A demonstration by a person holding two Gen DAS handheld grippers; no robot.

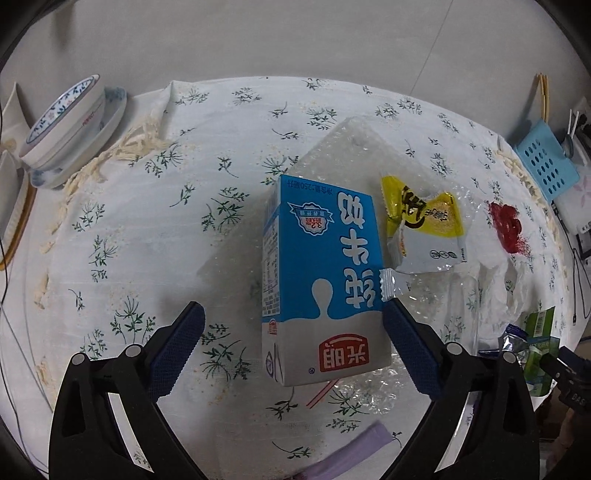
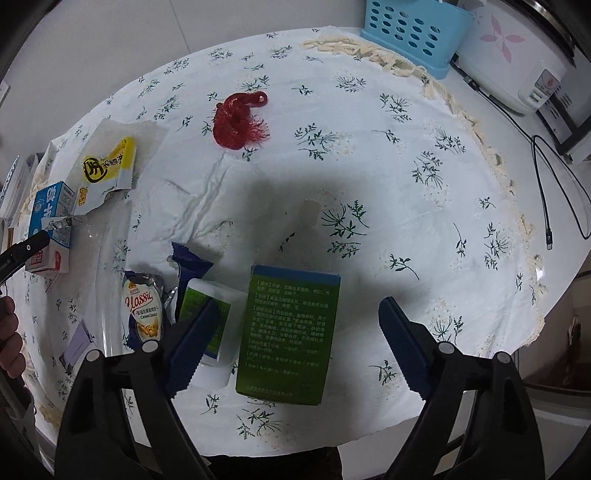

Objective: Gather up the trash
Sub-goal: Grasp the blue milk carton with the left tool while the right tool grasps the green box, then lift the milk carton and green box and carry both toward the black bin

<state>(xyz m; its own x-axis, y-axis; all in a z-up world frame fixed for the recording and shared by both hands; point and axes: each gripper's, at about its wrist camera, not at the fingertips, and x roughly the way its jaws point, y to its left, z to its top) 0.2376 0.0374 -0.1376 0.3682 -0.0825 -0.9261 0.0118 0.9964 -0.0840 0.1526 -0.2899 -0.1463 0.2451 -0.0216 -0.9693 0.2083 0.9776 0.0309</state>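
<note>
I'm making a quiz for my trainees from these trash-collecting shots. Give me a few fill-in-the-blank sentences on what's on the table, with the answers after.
1. The milk carton lies between the fingers of the ____ hand-held gripper.
2. The box between the right hand-held gripper's fingers is ____ in colour.
3. The basket at the table's edge is ____.
4. The tangled mesh is ____.

Answers: left; green; blue; red

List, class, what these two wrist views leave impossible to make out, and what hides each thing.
- Purple item: left wrist view, blurred and cut off by the bottom edge.
- Small print on the green box: right wrist view, shadowed and too small.
- White-and-green packet: right wrist view, partly covered by a finger of the right hand-held gripper.
- Milk carton contents: sealed, unseen.
</note>
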